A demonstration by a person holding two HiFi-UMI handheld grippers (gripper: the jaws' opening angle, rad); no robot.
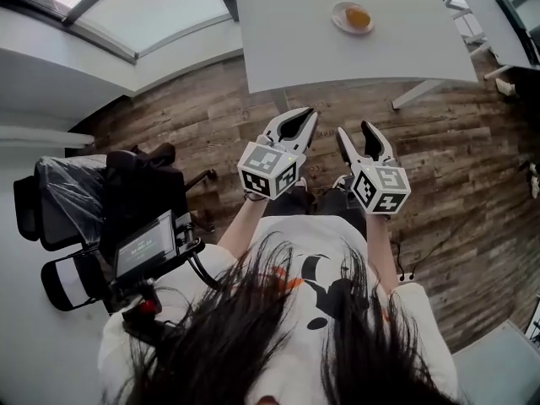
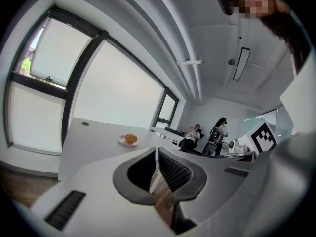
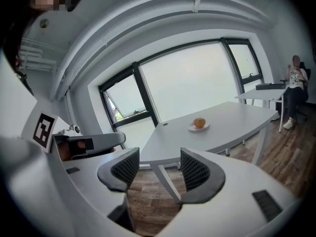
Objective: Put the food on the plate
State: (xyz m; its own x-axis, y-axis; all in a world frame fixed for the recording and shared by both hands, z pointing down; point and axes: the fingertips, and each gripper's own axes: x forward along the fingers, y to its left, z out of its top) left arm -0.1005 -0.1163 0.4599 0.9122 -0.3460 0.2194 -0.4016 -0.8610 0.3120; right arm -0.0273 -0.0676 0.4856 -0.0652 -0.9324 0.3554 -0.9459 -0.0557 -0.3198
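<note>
Orange, rounded food (image 1: 358, 17) is lying on a small white plate (image 1: 341, 21). The plate is sitting on a pale grey bench (image 1: 287, 49). Food and plate are lying ahead of both tools and well apart from them. Neither tool is touching the bench.

Left tool (image 1: 310, 115): the jaws are standing pressed together at the tips, with only a thin slit showing between them. Nothing is sitting in that slit. In the left gripper view the food (image 2: 130, 138) and the plate (image 2: 121, 141) are showing above the left tool (image 2: 157, 153). They are lying to the left of its jaw line, on the bench (image 2: 89, 147).

Right tool (image 1: 354, 130): the jaws are standing spread, with a clear gap between them, and they are holding nothing. In the right gripper view the food (image 3: 199, 123) and the plate (image 3: 191, 128) are showing above the right tool (image 3: 159, 163). They are lying to the right of its jaw line, far out on the bench (image 3: 237, 120). A bench leg (image 3: 165, 179) and the wooden floor (image 3: 148, 201) are showing through the gap.

In the head view both tools are hovering side by side over the wooden floor (image 1: 439, 159), short of the near edge of the bench. The left tool is pointing slightly rightward and the right tool slightly leftward, so the plate is lying ahead between their two lines.
</note>
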